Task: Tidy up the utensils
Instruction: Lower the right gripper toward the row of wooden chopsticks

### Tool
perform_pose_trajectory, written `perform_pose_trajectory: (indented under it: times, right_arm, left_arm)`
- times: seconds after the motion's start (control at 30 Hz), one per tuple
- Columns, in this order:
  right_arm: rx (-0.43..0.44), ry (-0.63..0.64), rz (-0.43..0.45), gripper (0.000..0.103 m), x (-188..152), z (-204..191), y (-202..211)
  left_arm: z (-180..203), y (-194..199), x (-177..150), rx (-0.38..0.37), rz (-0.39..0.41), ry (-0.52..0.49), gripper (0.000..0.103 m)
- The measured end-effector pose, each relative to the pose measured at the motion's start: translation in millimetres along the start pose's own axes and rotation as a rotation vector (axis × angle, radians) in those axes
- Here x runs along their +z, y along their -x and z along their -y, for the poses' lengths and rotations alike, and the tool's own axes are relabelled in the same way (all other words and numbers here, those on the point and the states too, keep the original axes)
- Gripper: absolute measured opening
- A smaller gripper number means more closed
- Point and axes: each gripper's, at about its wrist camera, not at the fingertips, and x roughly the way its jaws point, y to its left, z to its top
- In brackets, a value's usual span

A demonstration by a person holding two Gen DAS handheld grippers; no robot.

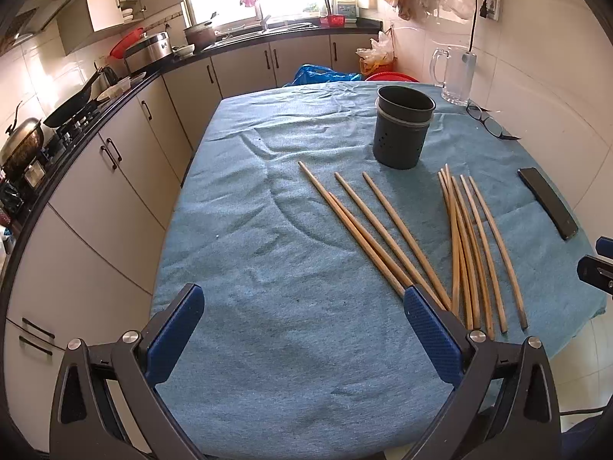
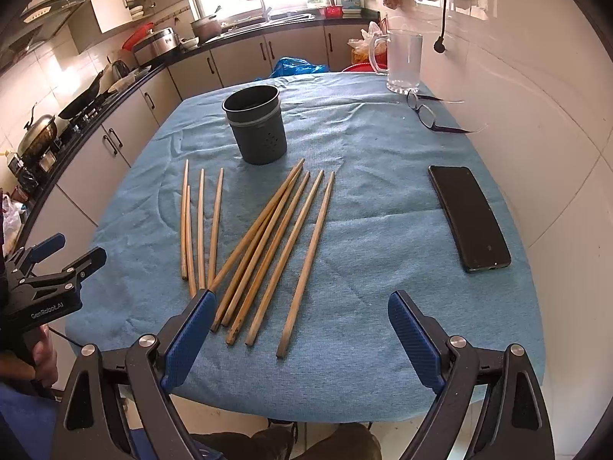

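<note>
Gathering the loose chopsticks (image 2: 264, 245) toward the dark holder (image 2: 256, 126) suits both wide-apart claws: right claw (image 2: 300, 322), left claw (image 1: 304, 316).

Chopsticks (image 1: 387, 237) before dark holder (image 1: 403, 127)

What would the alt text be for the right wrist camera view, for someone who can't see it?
Wooden chopsticks lie loose on a table under a blue cloth, in front of an upright dark utensil holder. The open right gripper hovers near them; a phone, glasses and a glass mug sit to the right.
</note>
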Motion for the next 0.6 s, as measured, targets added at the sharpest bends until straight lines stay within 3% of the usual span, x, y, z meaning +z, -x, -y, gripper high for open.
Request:
perform_pose_trajectory:
  times: [0.6]
  right_arm:
    - [0.013, -0.016, -0.009, 0.092, 3, 11, -2]
  left_arm:
    - [11, -4, 8, 0.003, -0.018, -0.007, 0.103]
